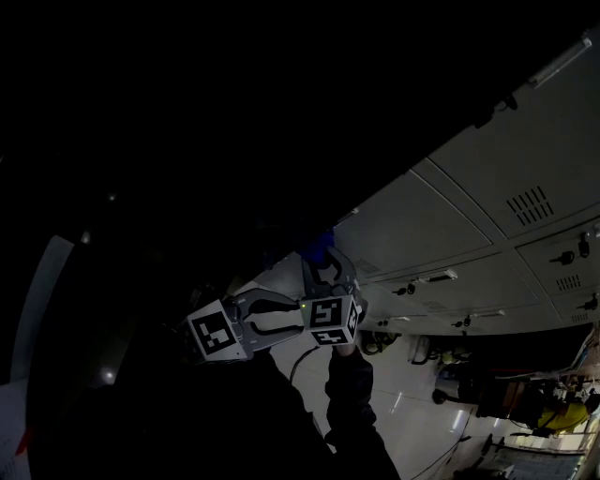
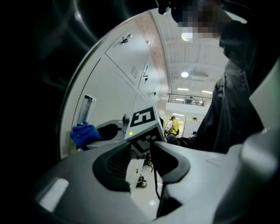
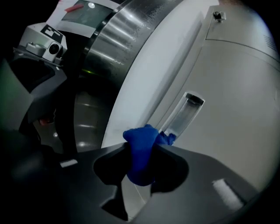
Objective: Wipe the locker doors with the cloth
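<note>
The right gripper (image 3: 141, 148) pinches a crumpled blue cloth (image 3: 139, 159) by the pale grey metal locker door (image 3: 227, 109), at seven o'clock from its clear handle (image 3: 181, 116). The left gripper view alone shows the left gripper (image 2: 141, 148) parted and empty.

No words, numbers or brand names can be read anywhere. The only marks are black-and-white square patterns on the left cube (image 1: 217, 333) and the right cube (image 1: 328, 321), and these are codes, not letters. The clear label holder (image 3: 181, 114) on the locker door (image 3: 227, 100) shows no legible print. The red-edged sheet (image 3: 81, 13) above is too blurred to read.
</note>
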{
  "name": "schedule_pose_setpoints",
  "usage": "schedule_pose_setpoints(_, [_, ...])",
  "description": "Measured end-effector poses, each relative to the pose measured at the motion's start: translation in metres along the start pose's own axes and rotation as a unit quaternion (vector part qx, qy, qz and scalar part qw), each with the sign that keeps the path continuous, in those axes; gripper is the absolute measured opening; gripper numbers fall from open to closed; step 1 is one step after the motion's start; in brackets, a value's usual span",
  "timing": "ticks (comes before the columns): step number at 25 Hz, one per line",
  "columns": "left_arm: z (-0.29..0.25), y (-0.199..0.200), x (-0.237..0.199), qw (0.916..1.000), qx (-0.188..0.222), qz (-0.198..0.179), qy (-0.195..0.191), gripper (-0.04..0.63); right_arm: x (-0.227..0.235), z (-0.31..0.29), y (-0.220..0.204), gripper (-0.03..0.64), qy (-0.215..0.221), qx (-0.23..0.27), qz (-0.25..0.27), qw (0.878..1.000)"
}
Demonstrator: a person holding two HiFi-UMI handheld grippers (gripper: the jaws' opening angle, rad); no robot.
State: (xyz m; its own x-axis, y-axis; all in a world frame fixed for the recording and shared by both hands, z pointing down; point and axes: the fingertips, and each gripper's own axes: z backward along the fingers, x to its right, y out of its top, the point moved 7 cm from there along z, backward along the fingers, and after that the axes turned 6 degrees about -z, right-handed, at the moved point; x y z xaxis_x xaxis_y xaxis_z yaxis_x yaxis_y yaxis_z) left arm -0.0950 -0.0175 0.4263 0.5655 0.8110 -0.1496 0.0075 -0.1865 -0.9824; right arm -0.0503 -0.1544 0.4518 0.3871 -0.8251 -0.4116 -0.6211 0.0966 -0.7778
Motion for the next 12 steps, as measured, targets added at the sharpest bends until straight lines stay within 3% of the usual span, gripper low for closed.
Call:
schedule_pose_setpoints(8, [0.008,-0.004,0.003,1.0,-0.008,0.002,-0.002,0.121,-0.01,-0.001,-0.01,0.121,0.013,0.024,-0.016,0.999])
schedule_pose_setpoints(12, [0.015,-0.01,0.001,0.9998,-0.011,0.014,0.009,0.12,-0.022,-0.009,-0.029,0.12,0.03,0.007,-0.025,0.999])
